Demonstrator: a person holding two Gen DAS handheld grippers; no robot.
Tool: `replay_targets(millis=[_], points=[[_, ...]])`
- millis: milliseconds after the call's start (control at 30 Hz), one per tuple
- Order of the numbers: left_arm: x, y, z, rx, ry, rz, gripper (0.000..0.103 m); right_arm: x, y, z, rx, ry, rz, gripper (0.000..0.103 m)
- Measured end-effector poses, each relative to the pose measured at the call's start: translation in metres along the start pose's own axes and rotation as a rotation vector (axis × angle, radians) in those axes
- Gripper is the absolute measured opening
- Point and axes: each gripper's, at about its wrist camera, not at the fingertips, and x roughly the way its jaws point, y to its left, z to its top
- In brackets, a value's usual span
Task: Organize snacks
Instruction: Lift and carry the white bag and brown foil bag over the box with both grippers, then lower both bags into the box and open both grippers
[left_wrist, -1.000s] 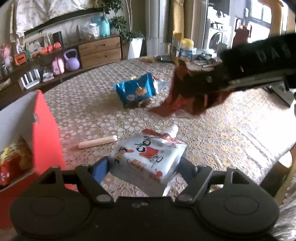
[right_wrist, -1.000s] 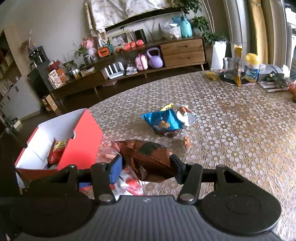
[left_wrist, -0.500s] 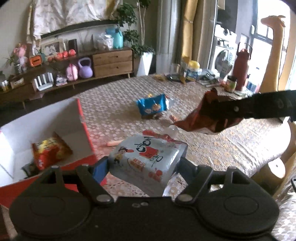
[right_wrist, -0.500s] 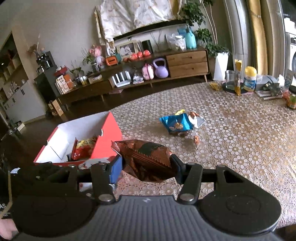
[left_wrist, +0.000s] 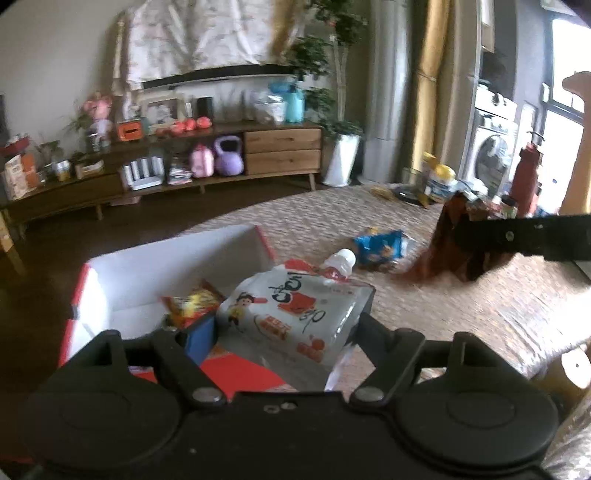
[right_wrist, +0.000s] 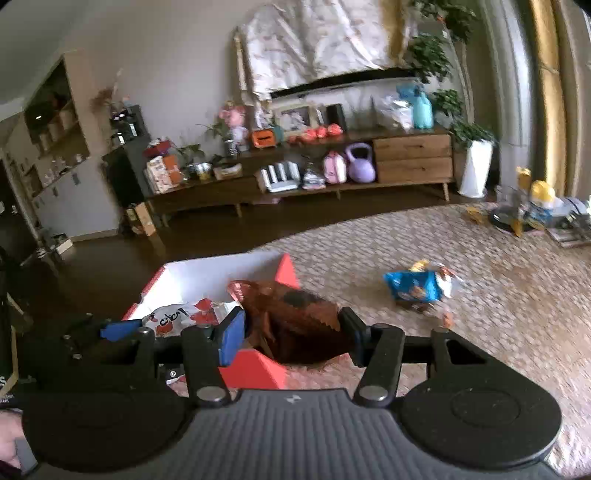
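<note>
My left gripper (left_wrist: 284, 332) is shut on a white spouted pouch (left_wrist: 295, 306) with red print, held over the near right corner of the red box (left_wrist: 166, 266). A red-yellow snack bag (left_wrist: 192, 302) lies inside the box. My right gripper (right_wrist: 291, 332) is shut on a brown snack bag (right_wrist: 295, 314), held over the box's right side (right_wrist: 214, 280). The right gripper (left_wrist: 517, 240) and its brown bag (left_wrist: 450, 243) show at the right in the left wrist view. The white pouch (right_wrist: 177, 317) shows in the right wrist view.
A blue snack bag (left_wrist: 380, 247) with other small packets lies on the patterned tablecloth (left_wrist: 461, 306); it also shows in the right wrist view (right_wrist: 413, 288). Bottles and clutter (right_wrist: 532, 210) stand at the table's far right. A sideboard (right_wrist: 332, 177) stands behind.
Both grippers have moved left toward the red box with their snacks held. The white pouch is now over the box corner and the brown bag over its right side.
</note>
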Motion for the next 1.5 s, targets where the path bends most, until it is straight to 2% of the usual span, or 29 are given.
replay_targets(millis=[400,667,867,1133,1500], points=[[-0.001,0.062,0.01,-0.049,-0.001,0.1,0.078,0.054,0.057,0.019,-0.045,0.004,0.047,0.049],[0.018,0.103,0.016,-0.082,0.013,0.19,0.078,0.103,0.078,0.03,-0.057,0.027,0.064,0.049],[0.038,0.126,0.018,-0.095,0.044,0.229,0.078,0.14,0.086,0.028,-0.06,0.069,0.076,0.049],[0.063,0.147,0.015,-0.11,0.085,0.26,0.078,0.176,0.094,0.017,-0.069,0.129,0.075,0.049],[0.087,0.162,0.0,-0.113,0.156,0.261,0.079,0.206,0.095,-0.009,-0.078,0.234,0.058,0.049]])
